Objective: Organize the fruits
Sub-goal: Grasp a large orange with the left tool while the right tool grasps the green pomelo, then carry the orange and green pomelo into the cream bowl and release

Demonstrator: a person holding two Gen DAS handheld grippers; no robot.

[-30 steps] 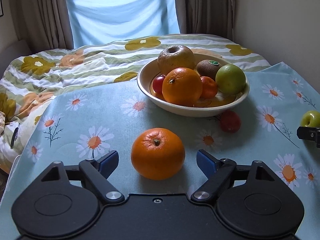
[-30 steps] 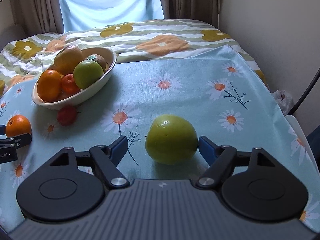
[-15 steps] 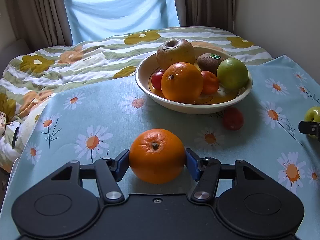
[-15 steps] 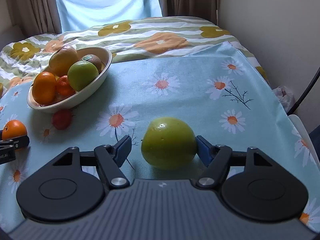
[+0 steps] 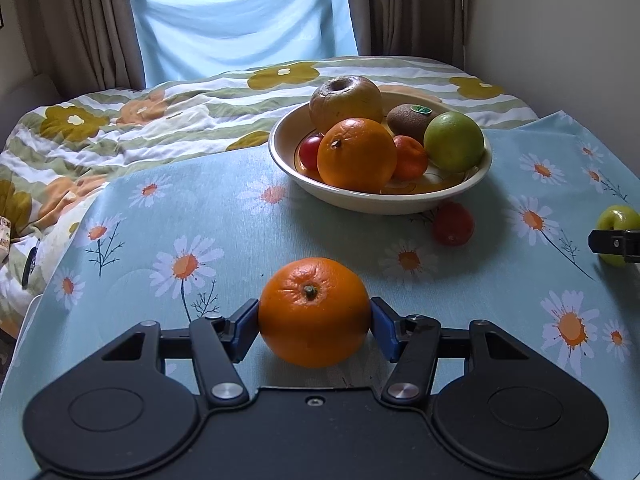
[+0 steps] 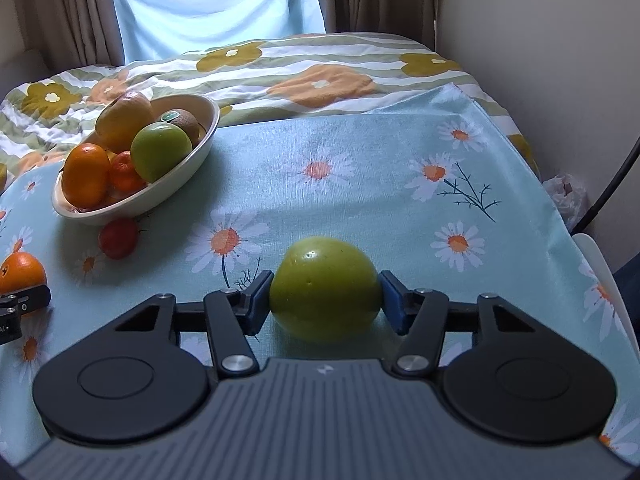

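Note:
My left gripper [image 5: 314, 322] is shut on an orange [image 5: 314, 312], held just above the daisy tablecloth. My right gripper [image 6: 325, 298] is shut on a green apple [image 6: 325, 288], also low over the cloth. A cream bowl [image 5: 380, 200] behind holds an orange, a green apple, a kiwi, a brown apple and small red fruits; it also shows in the right wrist view [image 6: 120, 210]. A small red fruit [image 5: 453, 223] lies on the cloth in front of the bowl, also seen in the right wrist view [image 6: 119, 239].
The table with the light blue daisy cloth [image 5: 200, 216] stands against a bed with a flowered quilt [image 5: 120, 128]. A wall runs along the right. The cloth's right edge [image 6: 560, 216] drops off beside a bag on the floor.
Both grippers have closed from open onto their fruits, the left on the orange, the right on the green apple. Both have lifted slightly and the views have shifted a little.

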